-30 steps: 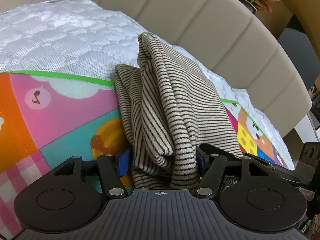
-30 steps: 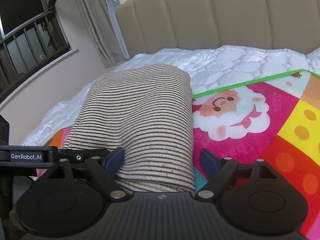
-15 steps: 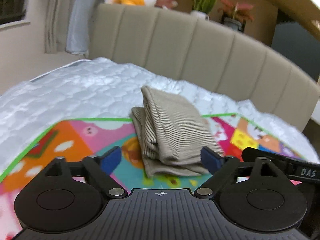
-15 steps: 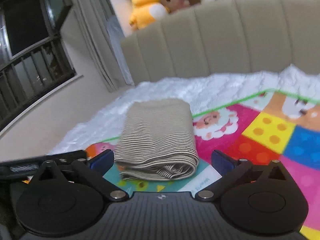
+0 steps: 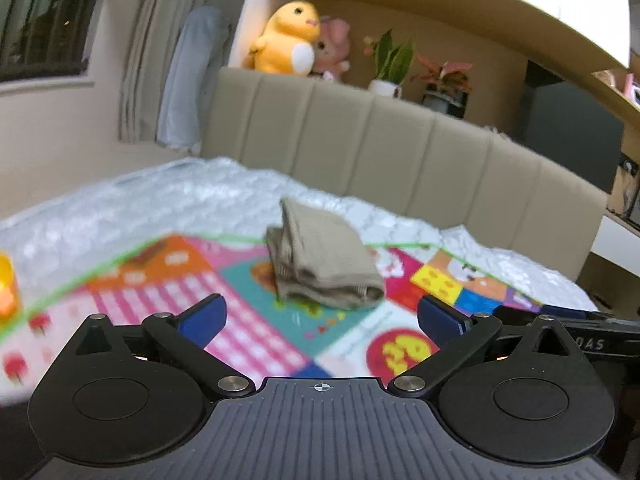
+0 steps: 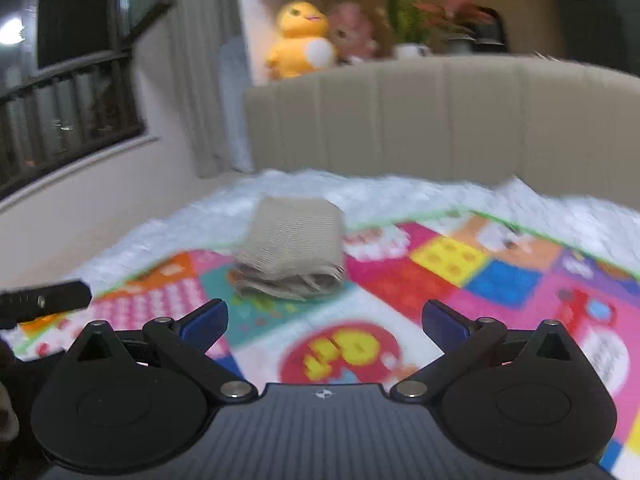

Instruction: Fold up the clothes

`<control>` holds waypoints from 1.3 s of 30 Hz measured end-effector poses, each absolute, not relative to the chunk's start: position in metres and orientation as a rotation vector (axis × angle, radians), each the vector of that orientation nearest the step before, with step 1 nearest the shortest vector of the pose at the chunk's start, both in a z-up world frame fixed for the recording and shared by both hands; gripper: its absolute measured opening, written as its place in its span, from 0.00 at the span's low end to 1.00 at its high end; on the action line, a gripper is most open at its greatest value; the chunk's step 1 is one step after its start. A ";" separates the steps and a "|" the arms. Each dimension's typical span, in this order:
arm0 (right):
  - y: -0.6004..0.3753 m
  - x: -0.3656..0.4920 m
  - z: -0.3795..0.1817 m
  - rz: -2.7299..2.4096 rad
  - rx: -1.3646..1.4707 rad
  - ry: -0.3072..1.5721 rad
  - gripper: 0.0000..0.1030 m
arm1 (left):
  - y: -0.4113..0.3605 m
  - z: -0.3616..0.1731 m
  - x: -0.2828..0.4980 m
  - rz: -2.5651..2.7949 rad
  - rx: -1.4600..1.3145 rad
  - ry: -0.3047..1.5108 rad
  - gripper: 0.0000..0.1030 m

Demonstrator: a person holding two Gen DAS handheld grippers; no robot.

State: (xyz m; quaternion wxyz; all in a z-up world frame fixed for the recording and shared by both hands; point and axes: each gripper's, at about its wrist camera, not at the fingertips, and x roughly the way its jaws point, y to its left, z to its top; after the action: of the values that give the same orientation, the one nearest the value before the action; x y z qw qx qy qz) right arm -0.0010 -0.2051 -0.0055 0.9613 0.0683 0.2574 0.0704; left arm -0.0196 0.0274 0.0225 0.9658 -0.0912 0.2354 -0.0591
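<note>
While both views are motion-blurred, the striped garment [image 5: 325, 265] reads clearly as a compact folded bundle, lying on the play mat [image 5: 256, 320] straight ahead of both tools and well clear of the fingertips. Fine beige/dark stripes show in the right wrist view [image 6: 294, 251]; layered edges face the camera there, rounded fold on top.

Left gripper [image 5: 322, 316]: jaws spread wide, nothing between them, blue pads [image 5: 202, 314] on each fingertip visible. Bundle sits ahead, roughly on the centre line.

Right gripper [image 6: 324, 318]: also spread wide, empty, blue pads [image 6: 204, 320]. Bundle ahead, slightly left of centre.

Each tool catches the other at the frame edge: right one's black body at the right edge of the left view, left one's at the left edge of the right view.

Mat is multicoloured cartoon print with a green border, laid over a white quilted mattress [image 5: 168, 200]. Beyond the bundle: beige padded headboard [image 5: 400, 148]. On the ledge above it: yellow plush chick [image 5: 288, 40], pink plush toy [image 5: 332, 50], potted plants [image 5: 390, 62]. Far left of both tools: curtain [image 6: 196, 80] and a window with railing [image 6: 68, 96]. A small orange object sits at the left edge of the left view; too blurred to identify.
</note>
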 end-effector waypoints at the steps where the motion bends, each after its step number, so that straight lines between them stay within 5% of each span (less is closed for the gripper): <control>1: -0.209 0.001 -0.005 0.148 0.166 0.539 1.00 | 0.023 0.018 -0.017 -0.111 -0.169 0.497 1.00; 18: -0.183 0.016 -0.010 0.242 -0.039 0.497 1.00 | 0.014 0.018 -0.012 -0.054 -0.096 0.473 1.00; 39: -0.196 0.019 -0.014 0.235 0.033 0.502 1.00 | 0.013 0.011 0.003 -0.024 -0.070 0.505 1.00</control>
State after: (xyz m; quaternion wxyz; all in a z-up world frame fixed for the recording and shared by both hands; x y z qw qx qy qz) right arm 0.0189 -0.1963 -0.0139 0.9617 0.0165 0.2477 0.1162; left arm 0.0026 0.0129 0.0109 0.9676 -0.0345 0.2500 -0.0119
